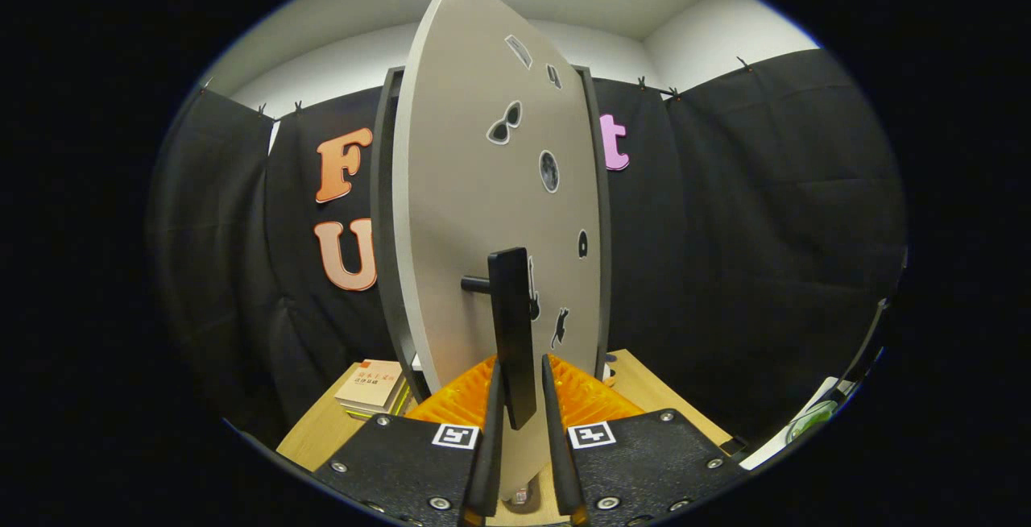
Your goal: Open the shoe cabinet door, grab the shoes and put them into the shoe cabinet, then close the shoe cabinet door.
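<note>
- Gripper view looks along the two fingers at the shoe cabinet door (483, 213), a pale flat panel seen nearly edge-on, swung partly out from the dark cabinet frame (385, 213) behind it.
- The handle (512, 325), a dark upright bar on a short peg, stands between the fingers of the gripper (522, 422); the fingers sit narrow with the lower end of the bar between them, but whether both press on it cannot be told.
- The door looks stiff and light, likely turning freely on its hinge; the bar is rigid and smooth, so a firm grip low on it, pulled along the door's arc, seems best.
- Books (372, 386) lie on the wooden table (322, 430) beside the cabinet.
</note>
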Motion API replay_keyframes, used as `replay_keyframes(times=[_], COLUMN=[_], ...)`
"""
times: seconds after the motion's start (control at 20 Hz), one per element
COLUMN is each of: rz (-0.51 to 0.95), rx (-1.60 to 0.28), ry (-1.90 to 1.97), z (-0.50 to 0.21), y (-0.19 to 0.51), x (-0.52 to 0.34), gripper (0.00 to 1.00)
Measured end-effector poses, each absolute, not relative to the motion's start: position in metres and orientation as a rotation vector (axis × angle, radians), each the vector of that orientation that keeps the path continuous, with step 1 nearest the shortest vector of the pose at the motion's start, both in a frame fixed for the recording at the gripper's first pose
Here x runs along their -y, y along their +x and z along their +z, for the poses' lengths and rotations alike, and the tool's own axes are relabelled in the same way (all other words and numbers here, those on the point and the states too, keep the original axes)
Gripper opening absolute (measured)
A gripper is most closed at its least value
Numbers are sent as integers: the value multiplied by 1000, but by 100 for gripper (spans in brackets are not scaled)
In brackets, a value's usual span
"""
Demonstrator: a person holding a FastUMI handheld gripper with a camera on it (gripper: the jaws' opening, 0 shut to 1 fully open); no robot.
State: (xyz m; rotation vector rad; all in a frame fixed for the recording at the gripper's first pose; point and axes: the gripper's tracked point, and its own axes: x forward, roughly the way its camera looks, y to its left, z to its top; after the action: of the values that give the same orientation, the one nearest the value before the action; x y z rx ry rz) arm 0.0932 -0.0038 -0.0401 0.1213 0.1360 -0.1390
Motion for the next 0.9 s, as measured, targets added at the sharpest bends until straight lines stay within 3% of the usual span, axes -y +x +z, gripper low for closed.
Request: replay_keyframes(times=[0.55, 0.9], rz=[-225, -186], rx=[-131, -135], ry=[102, 136], z=[-47, -58], y=[75, 70], x=[77, 113], gripper=[27, 26])
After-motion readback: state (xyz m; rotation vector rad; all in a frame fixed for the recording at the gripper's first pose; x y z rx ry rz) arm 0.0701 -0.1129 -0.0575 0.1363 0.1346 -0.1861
